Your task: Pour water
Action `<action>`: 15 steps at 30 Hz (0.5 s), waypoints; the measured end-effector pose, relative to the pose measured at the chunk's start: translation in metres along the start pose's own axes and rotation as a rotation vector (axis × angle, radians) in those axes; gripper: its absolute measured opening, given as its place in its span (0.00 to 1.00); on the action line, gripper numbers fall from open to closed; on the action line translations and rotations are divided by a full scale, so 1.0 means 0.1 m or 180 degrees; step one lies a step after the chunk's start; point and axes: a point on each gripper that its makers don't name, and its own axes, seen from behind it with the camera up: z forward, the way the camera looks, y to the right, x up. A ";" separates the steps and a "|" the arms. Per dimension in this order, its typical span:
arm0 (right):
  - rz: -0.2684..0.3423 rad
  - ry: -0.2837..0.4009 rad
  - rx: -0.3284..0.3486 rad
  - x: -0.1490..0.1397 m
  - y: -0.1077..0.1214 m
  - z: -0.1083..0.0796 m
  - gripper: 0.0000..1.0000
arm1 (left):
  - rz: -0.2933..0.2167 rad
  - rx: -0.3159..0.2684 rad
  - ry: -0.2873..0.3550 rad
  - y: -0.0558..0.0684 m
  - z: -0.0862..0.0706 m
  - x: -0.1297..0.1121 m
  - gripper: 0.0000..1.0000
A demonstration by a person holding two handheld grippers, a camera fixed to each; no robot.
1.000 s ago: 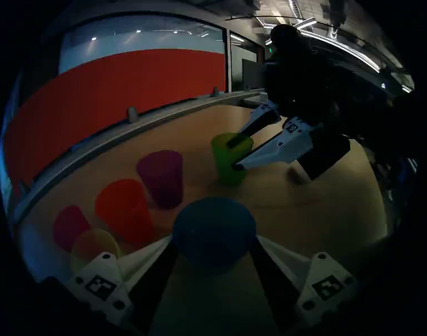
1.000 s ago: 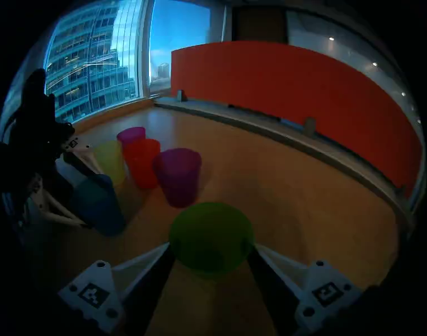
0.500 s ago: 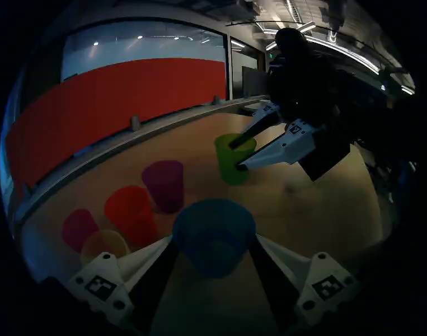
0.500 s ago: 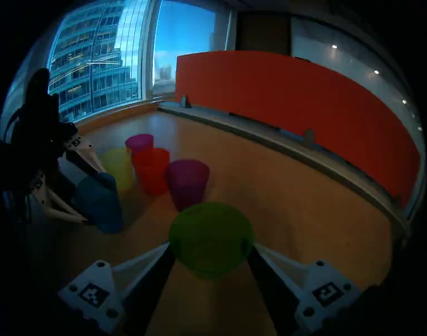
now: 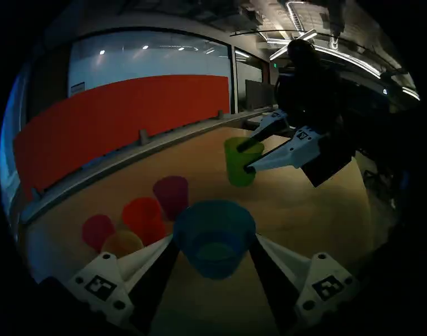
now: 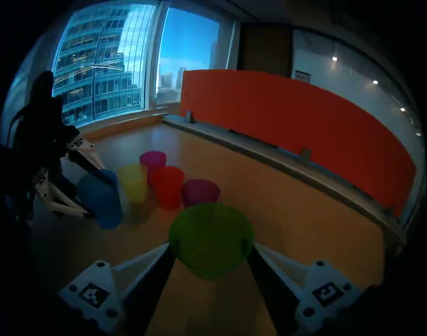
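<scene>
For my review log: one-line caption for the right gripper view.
Right gripper grips a translucent green plastic cup; left gripper, beyond, grips a blue plastic cup.

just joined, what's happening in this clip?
A person works two handheld tools. The left tool grips a translucent blue plastic cup, the right tool a translucent green plastic cup, both upright and held apart over the wooden table. A cluster of red, yellow, pink and purple plastic cups stands on it. No pouring yet; water isn't discernible.
</scene>
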 end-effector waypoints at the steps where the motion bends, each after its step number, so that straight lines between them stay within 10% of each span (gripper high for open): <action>1: -0.0007 0.0015 -0.0003 0.02 -0.02 -0.03 0.89 | -0.0005 0.0008 0.0017 0.00 -0.03 0.02 0.84; 15: -0.0008 0.0287 0.0027 0.30 -0.30 -0.38 0.89 | -0.0085 0.0155 0.0232 -0.04 -0.52 0.23 0.85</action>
